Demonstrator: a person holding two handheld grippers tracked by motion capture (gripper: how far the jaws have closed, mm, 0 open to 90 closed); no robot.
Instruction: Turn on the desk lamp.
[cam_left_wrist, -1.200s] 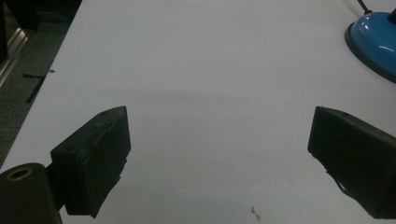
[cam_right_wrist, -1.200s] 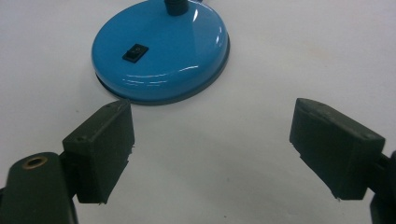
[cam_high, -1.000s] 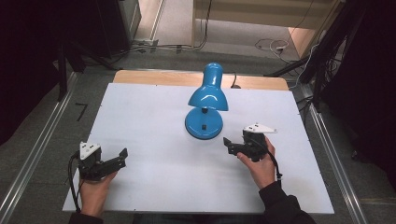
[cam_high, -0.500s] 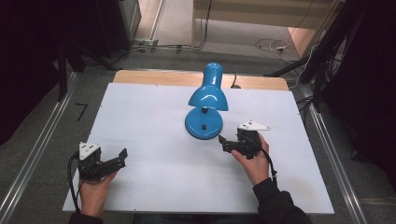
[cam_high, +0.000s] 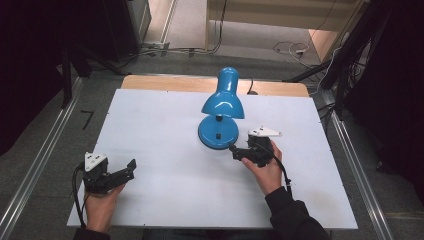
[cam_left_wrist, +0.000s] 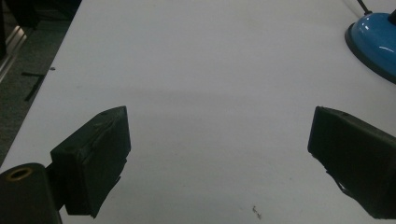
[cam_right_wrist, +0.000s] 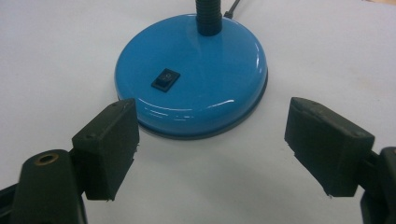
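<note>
A blue desk lamp stands at the middle back of the white table, its shade (cam_high: 223, 102) tilted over its round base (cam_high: 217, 132). In the right gripper view the base (cam_right_wrist: 201, 70) carries a black rocker switch (cam_right_wrist: 165, 78) and a black neck rises from it. My right gripper (cam_high: 234, 149) lies just right of the base, pointing at it. Its jaws are open (cam_right_wrist: 212, 140) with the base's near rim just ahead of them, and nothing is held. My left gripper (cam_high: 131, 167) rests at the front left, open (cam_left_wrist: 217, 149) over bare table. The lamp base (cam_left_wrist: 373, 39) shows far off at the upper right of its view.
The white tabletop (cam_high: 165, 125) sits on a wooden board, with metal rails (cam_high: 40, 165) along both sides. A black cord (cam_high: 251, 86) leaves the lamp toward the back edge. Cables lie on the floor beyond the table.
My right gripper has slid left across the table toward the lamp base. The left gripper and the lamp have stayed where they were.
</note>
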